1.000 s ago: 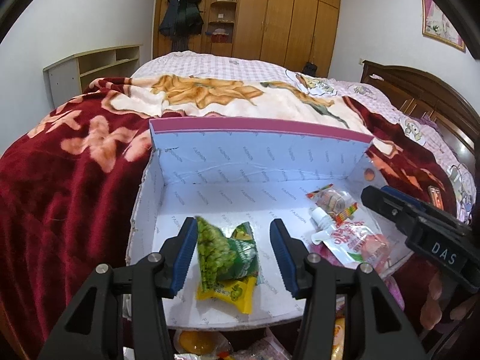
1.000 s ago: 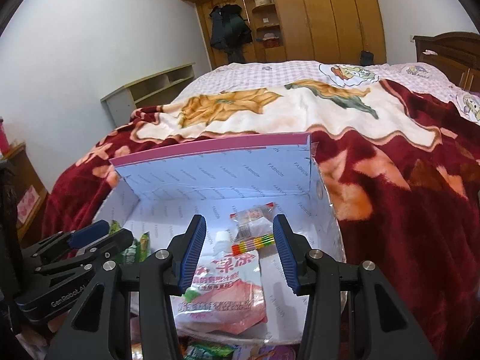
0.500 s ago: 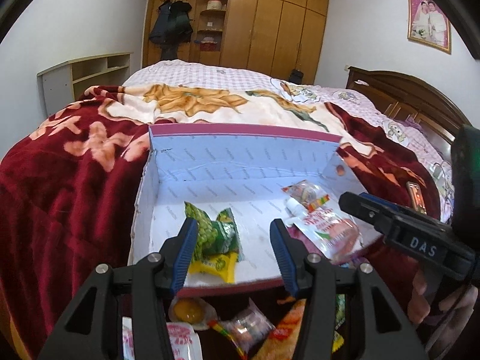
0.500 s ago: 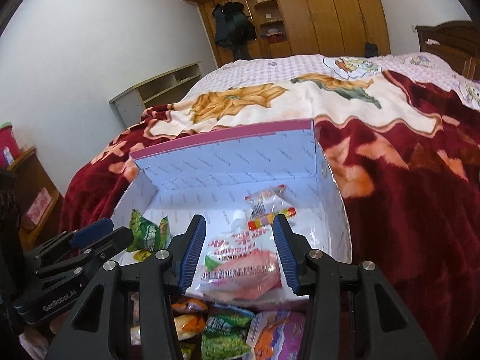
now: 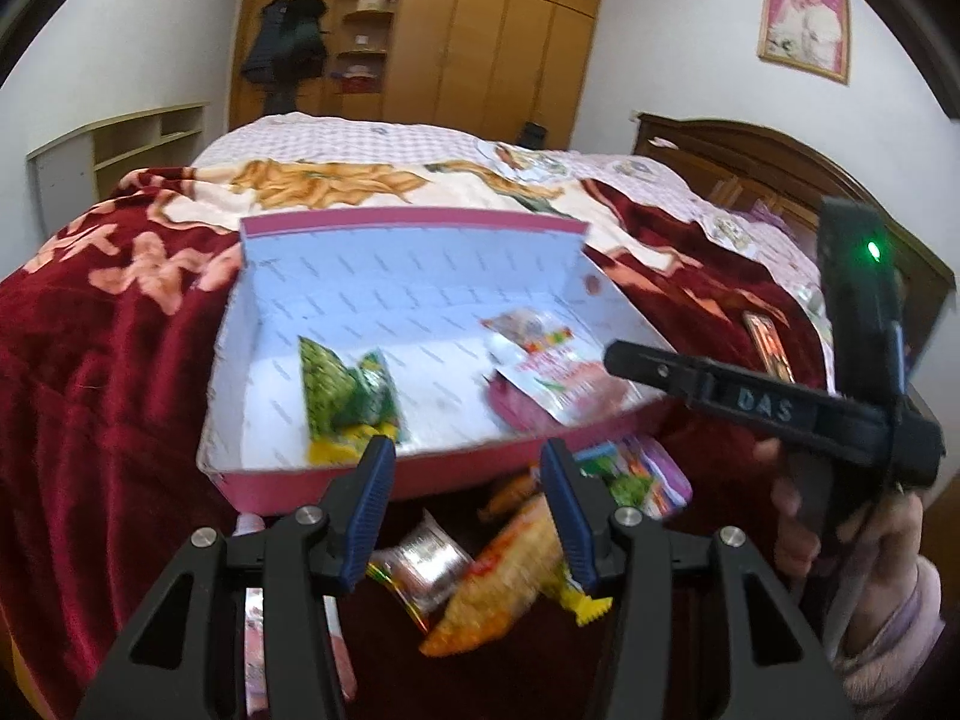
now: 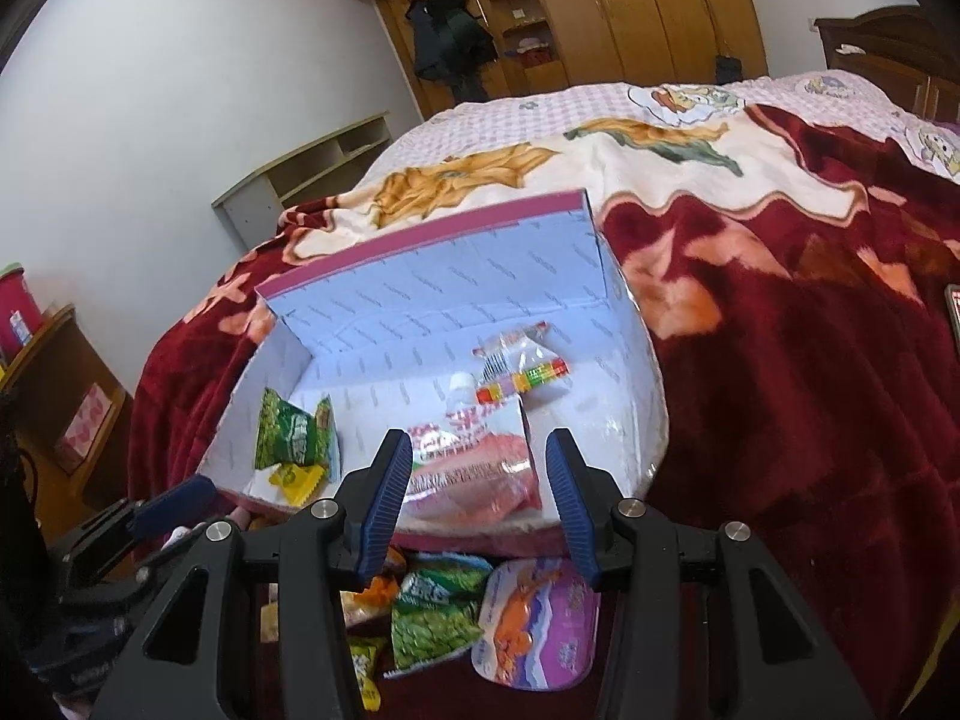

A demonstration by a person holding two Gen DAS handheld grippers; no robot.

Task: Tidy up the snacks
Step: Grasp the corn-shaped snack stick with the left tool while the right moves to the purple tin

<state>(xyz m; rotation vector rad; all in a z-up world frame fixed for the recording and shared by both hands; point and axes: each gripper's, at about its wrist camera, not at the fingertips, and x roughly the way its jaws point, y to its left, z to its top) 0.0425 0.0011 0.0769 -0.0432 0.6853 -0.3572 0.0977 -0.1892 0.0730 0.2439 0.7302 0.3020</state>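
From the left wrist camera, my left gripper (image 5: 468,507) tilts down over the near edge of the shallow pink cardboard box with a pale blue lining (image 5: 414,276), jaws partly open and holding nothing. Below its blue pads loose snacks lie on the dark red floral blanket (image 5: 102,372): an orange crinkled snack bag (image 5: 498,588) and a clear-wrapped silver sweet (image 5: 429,564). Inside the box lie a green pea packet (image 5: 345,396) on the left and a red-and-white spouted jelly pouch (image 5: 558,378) on the right. My right gripper crosses in from the right, a hand (image 5: 840,540) in a pale sleeve gripping its handle

From the right wrist camera, my right gripper (image 6: 480,507) points down at the box's front rim, jaws half open and empty; the jelly pouch (image 6: 474,468) shows between them, inside the box. A purple sealed cup (image 6: 534,624) and another green packet (image 6: 432,618) lie in front of the box, below the fingers
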